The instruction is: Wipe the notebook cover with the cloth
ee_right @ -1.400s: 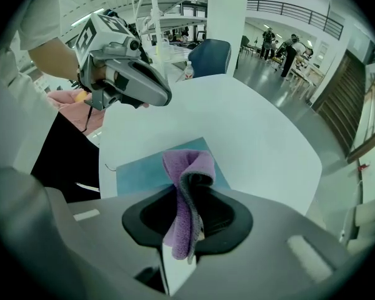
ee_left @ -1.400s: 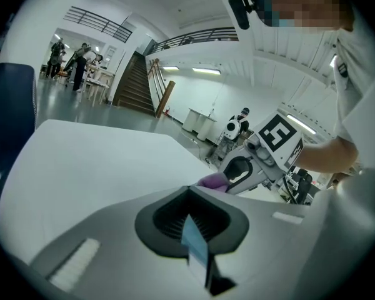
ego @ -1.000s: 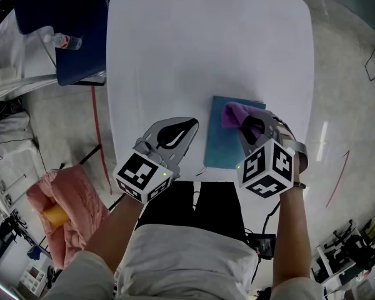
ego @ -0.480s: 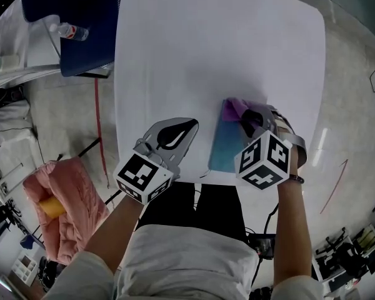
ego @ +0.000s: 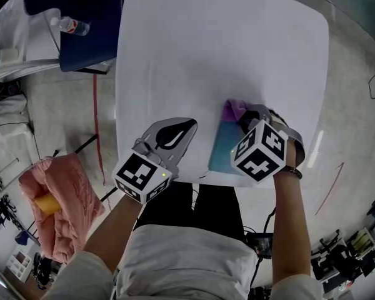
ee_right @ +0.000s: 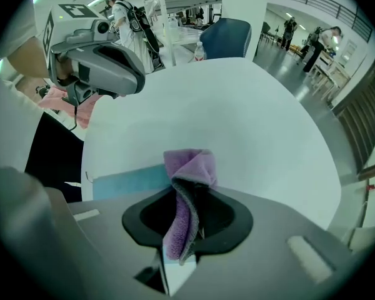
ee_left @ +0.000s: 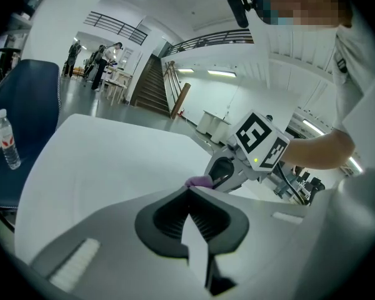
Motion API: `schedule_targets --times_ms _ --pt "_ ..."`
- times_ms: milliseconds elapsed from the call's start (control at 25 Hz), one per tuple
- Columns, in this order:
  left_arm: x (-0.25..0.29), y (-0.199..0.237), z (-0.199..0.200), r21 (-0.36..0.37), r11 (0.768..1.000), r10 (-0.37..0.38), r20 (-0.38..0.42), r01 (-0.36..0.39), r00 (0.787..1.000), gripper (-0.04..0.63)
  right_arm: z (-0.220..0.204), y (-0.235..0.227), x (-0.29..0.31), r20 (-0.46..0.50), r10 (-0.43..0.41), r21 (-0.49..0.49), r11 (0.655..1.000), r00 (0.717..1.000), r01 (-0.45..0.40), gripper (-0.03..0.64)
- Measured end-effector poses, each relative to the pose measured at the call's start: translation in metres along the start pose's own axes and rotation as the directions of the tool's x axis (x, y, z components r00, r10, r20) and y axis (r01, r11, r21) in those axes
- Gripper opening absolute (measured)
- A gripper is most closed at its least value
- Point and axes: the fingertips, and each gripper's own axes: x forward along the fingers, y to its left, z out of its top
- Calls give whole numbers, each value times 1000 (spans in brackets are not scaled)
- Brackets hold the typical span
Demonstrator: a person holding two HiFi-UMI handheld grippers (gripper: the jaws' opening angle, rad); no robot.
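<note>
With our right tool (ego: 249, 121) clamped on the soft purple cloth (ego: 232, 110) and our left tool (ego: 189, 126) closed empty, we risk sliding the unheld flat teal notebook (ego: 220, 150).

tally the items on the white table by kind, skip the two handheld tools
notebook: 1
cloth: 1
total: 2
</note>
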Motion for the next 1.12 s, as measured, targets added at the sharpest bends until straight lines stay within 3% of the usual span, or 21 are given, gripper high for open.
schedule_targets --times_ms 640,1120 --pt "-5 -9 -4 18 1000 -19 -5 19 1000 0 -3 11 -2 -14 8 -5 1000 1000 -8 106" --pt "-3 -24 -11 27 999 -46 -7 46 999 0 -11 43 -1 -8 64 11 998 998 -64 106"
